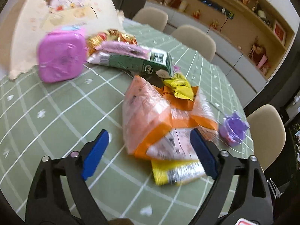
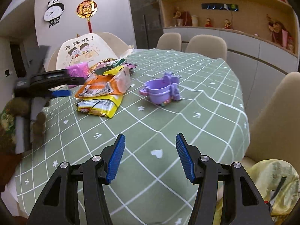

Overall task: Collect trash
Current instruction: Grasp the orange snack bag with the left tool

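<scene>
A pile of trash lies on the green checked tablecloth (image 1: 56,116). An orange and clear snack bag (image 1: 157,116) sits on a yellow wrapper (image 1: 178,172). Behind them lie a crumpled yellow wrapper (image 1: 180,88), a green carton (image 1: 142,61) and a pink wrapper (image 1: 121,48). My left gripper (image 1: 150,142) is open, its blue pads (image 1: 95,153) either side of the orange bag's near end. In the right wrist view the orange bag (image 2: 101,88) and the yellow wrapper (image 2: 99,105) lie at the left, with my left gripper (image 2: 63,93) beside them. My right gripper (image 2: 150,159) is open and empty above bare cloth.
A pink plastic box (image 1: 60,56) stands left of the pile. A purple toy cup (image 2: 163,90) sits mid-table. A yellow plastic bag (image 2: 271,185) hangs off the table's right edge. Beige chairs (image 2: 206,45) ring the table; a printed chair cover (image 2: 82,52) is behind the pile.
</scene>
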`<state>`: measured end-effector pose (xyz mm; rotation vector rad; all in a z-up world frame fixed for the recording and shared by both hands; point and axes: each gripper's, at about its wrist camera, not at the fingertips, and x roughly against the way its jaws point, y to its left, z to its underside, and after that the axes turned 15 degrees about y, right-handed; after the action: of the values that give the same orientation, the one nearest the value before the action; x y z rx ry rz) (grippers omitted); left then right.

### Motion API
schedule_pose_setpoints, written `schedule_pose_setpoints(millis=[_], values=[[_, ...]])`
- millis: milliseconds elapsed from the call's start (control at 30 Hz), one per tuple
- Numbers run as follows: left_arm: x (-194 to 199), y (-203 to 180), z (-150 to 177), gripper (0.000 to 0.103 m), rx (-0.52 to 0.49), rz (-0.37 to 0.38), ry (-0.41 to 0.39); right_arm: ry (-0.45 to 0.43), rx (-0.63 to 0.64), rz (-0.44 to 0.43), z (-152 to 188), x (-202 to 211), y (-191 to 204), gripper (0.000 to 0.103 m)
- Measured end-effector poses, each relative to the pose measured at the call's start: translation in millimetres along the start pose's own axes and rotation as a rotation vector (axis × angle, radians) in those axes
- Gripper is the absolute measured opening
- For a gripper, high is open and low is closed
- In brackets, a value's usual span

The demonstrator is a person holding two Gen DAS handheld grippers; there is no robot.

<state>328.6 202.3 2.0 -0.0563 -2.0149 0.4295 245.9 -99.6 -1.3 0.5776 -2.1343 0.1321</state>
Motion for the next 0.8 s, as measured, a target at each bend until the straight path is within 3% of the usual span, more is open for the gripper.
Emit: schedule_pose_setpoints(millis=[67, 167, 300, 400, 600, 700, 800], values=[[-11, 2, -9, 0.079, 0.019, -0.005, 0.018, 0.009, 0.012, 0.004, 0, -1, 4, 0.053], [-18, 6, -13, 0.052, 0.039, 0.020, 0.035, 0.016, 0.034, 0.029, -2, -1, 9, 0.053], [-1, 13, 1, 0.041, 0.031, 0.030, 0.000, 0.021, 0.023, 0.014, -8, -3, 12, 0.053], [23, 26, 18, 0.039, 0.045, 0.037, -0.040, 0.028, 0.021, -0.022, -14, -8, 17, 0.053], [70, 63, 56, 0.040, 0.141, -0.059, -0.202, 0.054, 0.076, -0.066, -31, -25, 44, 0.053], [78, 81, 65, 0.040, 0.215, -0.098, -0.267, 0.062, 0.091, -0.081, -37, -33, 58, 0.053], [80, 92, 67, 0.040, 0.252, -0.090, -0.288, 0.064, 0.115, -0.093, -42, -36, 72, 0.053]])
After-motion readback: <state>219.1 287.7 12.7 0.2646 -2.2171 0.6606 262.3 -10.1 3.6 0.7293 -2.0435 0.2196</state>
